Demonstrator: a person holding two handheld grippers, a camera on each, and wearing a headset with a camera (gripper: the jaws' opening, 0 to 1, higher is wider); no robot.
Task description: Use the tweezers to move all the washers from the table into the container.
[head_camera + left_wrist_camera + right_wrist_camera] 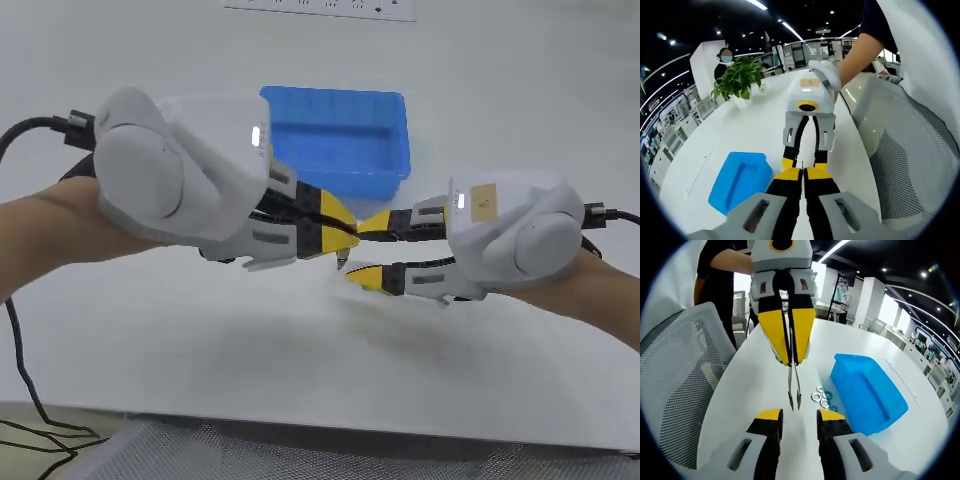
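so the tweezers are pinched by the shut fingers of the left gripper near the washers by the container, while the fingers of the right gripper are spread, empty.

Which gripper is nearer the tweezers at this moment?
Left. The left gripper is shut on the tweezers. The right gripper is open, facing their tips and apart from them.

1. White table: broad, plain top; the landmark for all entries.
2. Mesh chair: grey-white netted back, drawn up against the table's near edge.
3. Potted plant: leafy green, standing on the table's far end.
4. Socket strip: white, along the table's far edge.
5. Black cable: hanging off the table's near left corner.
6. Ceiling lights: strips overhead, above the table.
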